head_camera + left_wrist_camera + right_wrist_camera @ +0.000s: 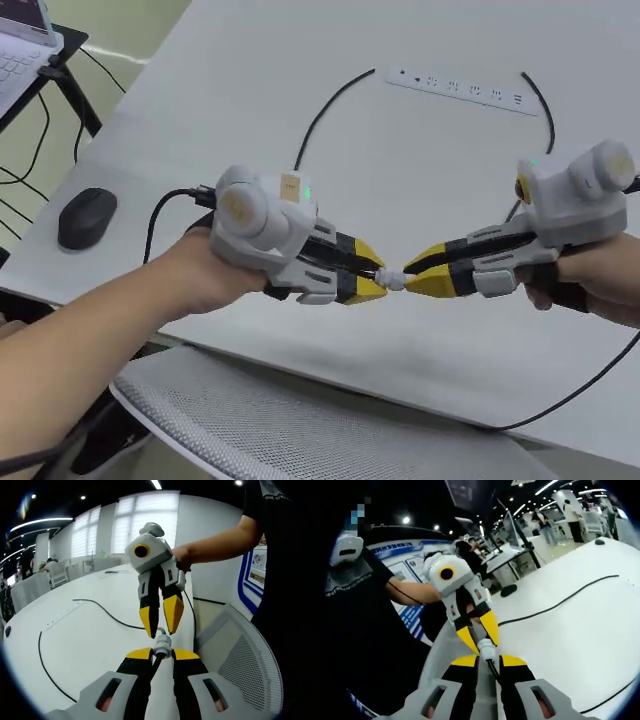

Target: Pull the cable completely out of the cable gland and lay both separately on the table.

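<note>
White cable gland (393,281) is nipped by left gripper (378,279) and right gripper (409,278), nose to nose, jaws nearly closed; black cable (156,666) trails lengthwise, so the pull looks straight apart

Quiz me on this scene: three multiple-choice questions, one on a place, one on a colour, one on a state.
1. Where is the mouse? A) near the left edge of the table B) beside the power strip C) on the chair
2. The jaw tips of the left gripper and right gripper are: A) red B) yellow C) blue
3. The cable gland is: A) lying on the table B) pinched between both grippers C) resting on the mouse
Answers: 1 A, it sits by that edge; 2 B, both pairs end in yellow; 3 B, their tips meet on it, off the table.
</note>
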### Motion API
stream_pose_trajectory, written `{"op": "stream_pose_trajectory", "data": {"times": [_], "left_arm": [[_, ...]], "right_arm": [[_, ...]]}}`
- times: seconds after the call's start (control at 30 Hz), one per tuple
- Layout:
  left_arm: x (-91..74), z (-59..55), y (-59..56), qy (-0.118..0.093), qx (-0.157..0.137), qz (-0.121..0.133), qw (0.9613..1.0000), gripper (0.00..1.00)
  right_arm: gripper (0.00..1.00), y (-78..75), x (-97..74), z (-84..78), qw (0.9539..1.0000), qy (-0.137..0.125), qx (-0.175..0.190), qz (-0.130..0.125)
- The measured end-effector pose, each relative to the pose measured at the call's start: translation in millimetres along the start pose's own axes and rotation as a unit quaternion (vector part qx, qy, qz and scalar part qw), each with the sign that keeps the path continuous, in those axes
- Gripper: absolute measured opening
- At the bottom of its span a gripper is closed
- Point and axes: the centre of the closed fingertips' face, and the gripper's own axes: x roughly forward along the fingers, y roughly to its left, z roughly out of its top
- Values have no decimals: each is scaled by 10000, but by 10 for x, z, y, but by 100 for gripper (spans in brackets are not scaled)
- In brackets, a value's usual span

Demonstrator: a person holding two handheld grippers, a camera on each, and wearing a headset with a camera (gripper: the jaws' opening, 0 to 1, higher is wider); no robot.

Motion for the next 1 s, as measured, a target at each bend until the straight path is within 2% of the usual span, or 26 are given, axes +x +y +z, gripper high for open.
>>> {"op": "stream_pose_trajectory", "data": {"times": [0.03, 0.07, 0.13, 0.23, 0.3, 0.4, 0.47, 0.73, 0.93, 1.0], "left_arm": [[14, 17, -23, 26, 42, -17, 10000, 15], [18, 20, -27, 30, 48, -21, 10000, 15], [29, 49, -53, 43, 92, -43, 9999, 15], [31, 89, -66, 26, 104, -60, 9999, 15], [27, 115, -69, 7, 142, -57, 9999, 15], [19, 131, -61, 6, 158, -49, 9999, 15], [12, 141, -51, -7, 145, -46, 9999, 15], [17, 135, -61, 22, 115, -119, 9999, 15], [13, 118, -51, 43, -32, -121, 9999, 14], [9, 120, -43, 33, -101, -115, 9999, 14]], "right_arm": [[11, 8, -1, 5, 9999, -27, 124, 63], [10, -6, -3, 9, 10000, -41, 29, 51], [10, 46, 11, 26, 9995, -134, 164, 252], [12, -6, 18, 3, 9998, -92, 122, 151], [12, -2, 25, 7, 9994, -114, 231, 233], [11, 12, 39, 9, 9994, -96, 200, 261], [9, 43, 56, -11, 9992, 12, 206, 334], [8, 42, 82, -26, 9994, 63, 93, 342], [7, 43, 86, -29, 9988, 184, -434, 115], [7, 36, 83, -23, 9973, 227, -691, -5]]}}
